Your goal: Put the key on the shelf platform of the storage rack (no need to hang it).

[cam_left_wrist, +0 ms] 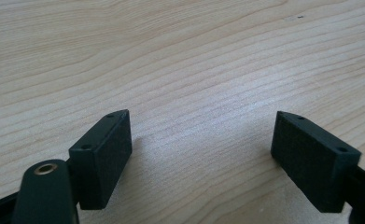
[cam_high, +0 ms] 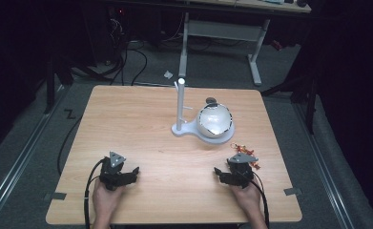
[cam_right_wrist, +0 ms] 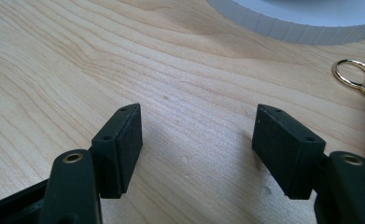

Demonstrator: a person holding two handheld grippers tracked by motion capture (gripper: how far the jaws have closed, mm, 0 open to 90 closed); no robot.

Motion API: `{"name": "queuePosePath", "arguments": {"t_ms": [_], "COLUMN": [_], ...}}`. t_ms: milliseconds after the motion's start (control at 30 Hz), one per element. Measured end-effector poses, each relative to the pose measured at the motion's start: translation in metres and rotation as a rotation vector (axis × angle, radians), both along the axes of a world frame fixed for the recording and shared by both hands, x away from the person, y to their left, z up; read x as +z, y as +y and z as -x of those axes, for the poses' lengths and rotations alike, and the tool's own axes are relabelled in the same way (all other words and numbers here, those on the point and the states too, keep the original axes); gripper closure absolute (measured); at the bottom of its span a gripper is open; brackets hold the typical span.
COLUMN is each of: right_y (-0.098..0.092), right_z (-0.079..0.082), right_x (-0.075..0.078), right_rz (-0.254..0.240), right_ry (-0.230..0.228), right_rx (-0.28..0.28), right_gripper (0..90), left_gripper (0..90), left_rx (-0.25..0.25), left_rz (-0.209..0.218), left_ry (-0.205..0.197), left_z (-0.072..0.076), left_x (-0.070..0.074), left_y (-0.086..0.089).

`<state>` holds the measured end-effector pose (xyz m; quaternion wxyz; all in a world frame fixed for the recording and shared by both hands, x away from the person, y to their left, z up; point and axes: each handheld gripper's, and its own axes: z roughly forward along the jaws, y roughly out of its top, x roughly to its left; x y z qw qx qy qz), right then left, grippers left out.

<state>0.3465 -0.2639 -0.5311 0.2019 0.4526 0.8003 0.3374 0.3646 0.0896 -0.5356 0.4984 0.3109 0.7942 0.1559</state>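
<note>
Red-and-gold keychain [cam_high: 243, 153] lies on grained wood beside right tool [cam_high: 226, 174].

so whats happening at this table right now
A person holds a gripper in each hand, low over the near edge of a wooden table. The left gripper and right gripper are both open and empty. A red and gold keychain lies by the right gripper, near a white stand with a round bowl.
</note>
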Motion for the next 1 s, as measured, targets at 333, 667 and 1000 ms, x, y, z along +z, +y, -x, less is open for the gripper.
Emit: {"name": "queuePosePath", "arguments": {"t_ms": [333, 667, 1000], "right_y": [0.0003, 0.0015, 0.0026], "right_z": [0.0, 0.0001, 0.0016], "right_x": [0.0, 0.0, 0.0002], "right_rz": [0.002, 0.003, 0.001], "right_ry": [-0.001, -0.001, 0.003], "right_rx": [-0.002, -0.015, -0.014], "right_gripper": [33.6, 33.8, 35.4], "left_gripper": [20.8, 20.9, 21.3], "left_rx": [0.001, -0.004, 0.003], "left_rz": [0.0, -0.007, -0.004], "left_ry": [0.0, -0.005, -0.005], "left_z": [-0.0001, -0.0002, -0.0007], "left_x": [0.0, -0.0003, -0.0001], "left_y": [0.0, 0.0006, 0.0009]}}
